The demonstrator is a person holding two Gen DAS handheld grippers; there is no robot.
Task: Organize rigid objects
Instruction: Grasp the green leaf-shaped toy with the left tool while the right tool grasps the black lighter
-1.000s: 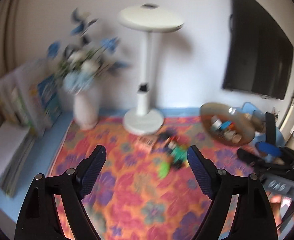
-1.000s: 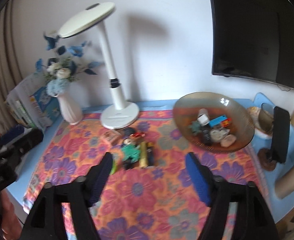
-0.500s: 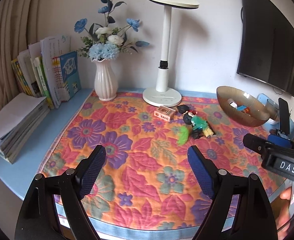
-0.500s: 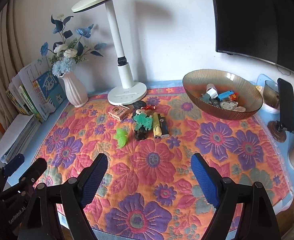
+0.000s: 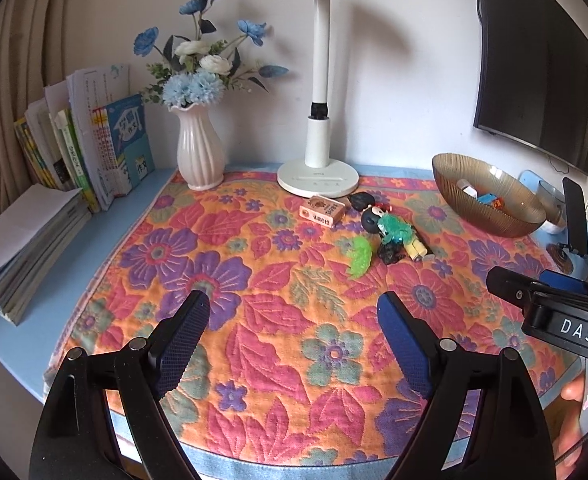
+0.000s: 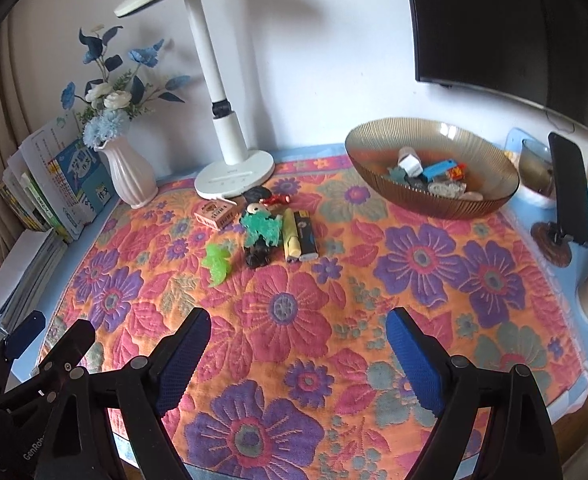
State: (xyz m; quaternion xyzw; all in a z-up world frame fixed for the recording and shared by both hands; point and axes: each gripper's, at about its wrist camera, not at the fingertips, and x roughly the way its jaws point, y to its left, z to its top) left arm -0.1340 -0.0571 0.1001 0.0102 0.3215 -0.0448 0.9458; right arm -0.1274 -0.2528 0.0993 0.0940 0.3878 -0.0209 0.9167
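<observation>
A cluster of small items lies on the flowered mat (image 6: 294, 300) near the lamp base: an orange box (image 6: 215, 213), a doll in green (image 6: 259, 232), a green toy (image 6: 216, 264), a yellow lighter (image 6: 289, 236) and a black lighter (image 6: 306, 236). An amber glass bowl (image 6: 454, 208) at the back right holds several small things. My left gripper (image 5: 294, 300) hovers open over the mat's front, well short of the cluster. My right gripper (image 6: 298, 316) is opening its jaws with nothing between them, also short of the cluster.
A white desk lamp (image 5: 320, 168) and a vase of blue flowers (image 5: 199, 156) stand at the back. Books (image 5: 105, 148) line the left edge. A phone on a stand (image 6: 570, 192) and a cup sit at the right. A dark screen (image 6: 514, 32) hangs on the wall.
Both grippers have sunk toward the mat, and the cluster and bowl now sit higher in both views. The right jaws stand slightly wider. No item has moved.
</observation>
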